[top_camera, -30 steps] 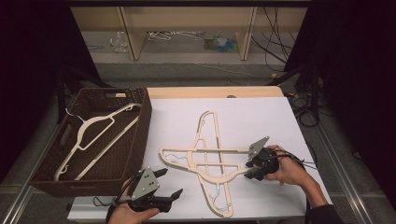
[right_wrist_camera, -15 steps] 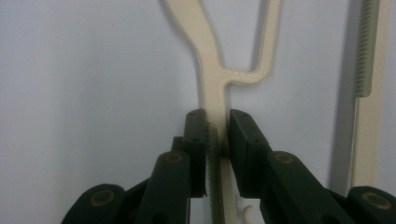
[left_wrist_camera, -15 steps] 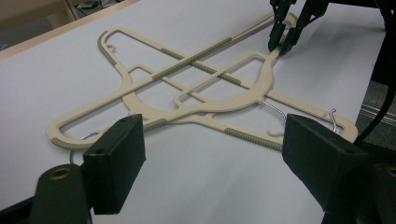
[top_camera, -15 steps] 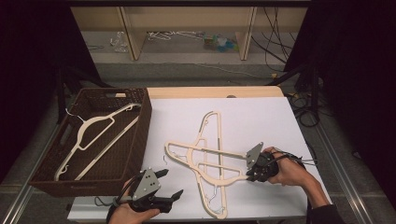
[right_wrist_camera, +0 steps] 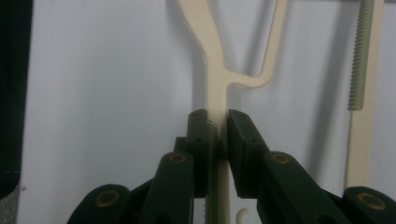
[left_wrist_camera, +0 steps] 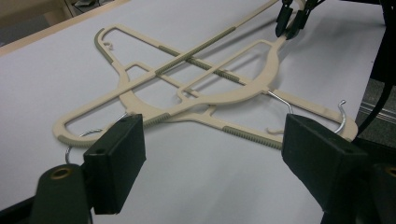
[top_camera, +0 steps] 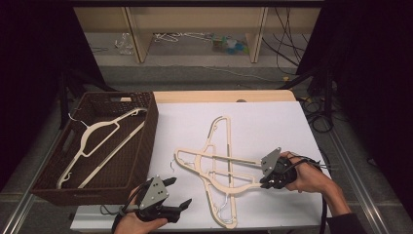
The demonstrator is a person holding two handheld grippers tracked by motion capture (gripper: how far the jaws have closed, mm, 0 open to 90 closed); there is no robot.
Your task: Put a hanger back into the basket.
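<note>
Two cream plastic hangers lie crossed on the white table (top_camera: 272, 122). One hanger (top_camera: 199, 170) lies crosswise with its wire hook to the left. My right gripper (top_camera: 265, 181) is shut on the right end of its arm (right_wrist_camera: 212, 70), as the right gripper (right_wrist_camera: 218, 126) view shows close up. The other hanger (top_camera: 221, 146) lies lengthwise under it. My left gripper (top_camera: 179, 191) is open near the table's front edge, a little short of the hangers. In its own view the left gripper (left_wrist_camera: 215, 154) has wide-apart jaws facing the held hanger (left_wrist_camera: 243, 93), the other hanger (left_wrist_camera: 247, 133) and the right gripper (left_wrist_camera: 289, 21).
A dark woven basket (top_camera: 141, 146) stands at the left of the table with a third cream hanger (top_camera: 97, 134) inside. Beyond the table's far edge are wooden shelves (top_camera: 195, 24) with clutter, and cables (top_camera: 311, 102) trail at the right.
My right gripper has drawn a little toward the person with the hanger's end in it, so the crosswise hanger has turned and shifted slightly. My left gripper has stayed put and open.
</note>
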